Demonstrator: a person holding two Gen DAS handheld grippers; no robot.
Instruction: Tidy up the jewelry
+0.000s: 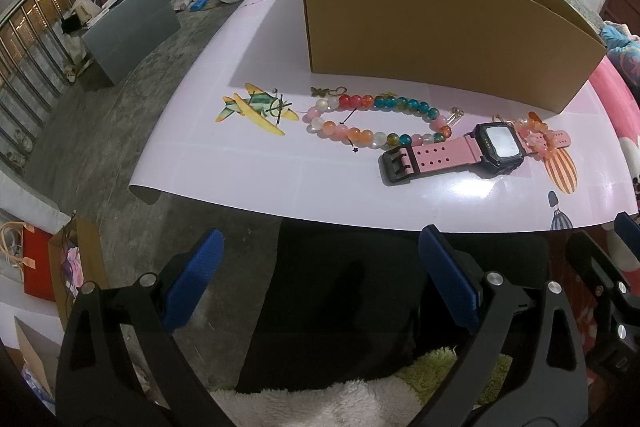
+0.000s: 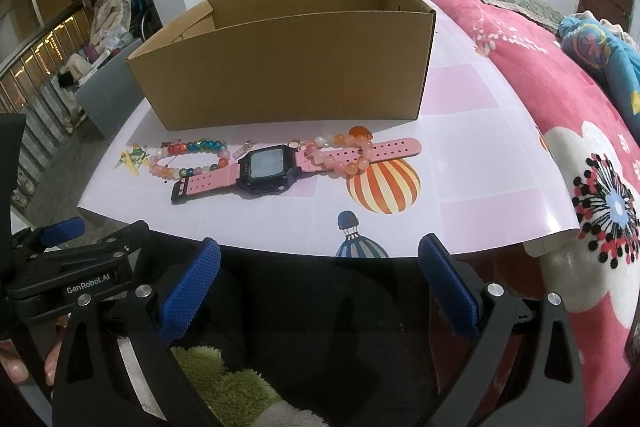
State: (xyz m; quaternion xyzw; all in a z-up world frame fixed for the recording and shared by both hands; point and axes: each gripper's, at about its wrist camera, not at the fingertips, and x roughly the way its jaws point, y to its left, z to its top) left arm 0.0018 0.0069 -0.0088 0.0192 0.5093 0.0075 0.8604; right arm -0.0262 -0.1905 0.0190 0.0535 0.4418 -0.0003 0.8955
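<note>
A multicoloured bead bracelet (image 1: 376,119) lies on the pink table (image 1: 248,163) in front of an open cardboard box (image 1: 440,27). A pink-strapped digital watch (image 1: 480,147) lies to its right, with an orange-pink bead bracelet (image 1: 538,135) over its far strap. The right wrist view shows the same bead bracelet (image 2: 188,157), watch (image 2: 268,167), orange-pink bracelet (image 2: 352,153) and box (image 2: 288,67). My left gripper (image 1: 320,275) is open and empty, held off the table's near edge. My right gripper (image 2: 320,279) is open and empty, also short of the edge.
A pink floral blanket (image 2: 560,99) lies along the table's right side. Grey floor, a grey cabinet (image 1: 128,27) and clutter are off the left edge. Airplane (image 1: 256,107) and balloon (image 2: 384,183) pictures are printed on the table cover. Dark fabric and a fluffy cushion (image 1: 340,395) are below the grippers.
</note>
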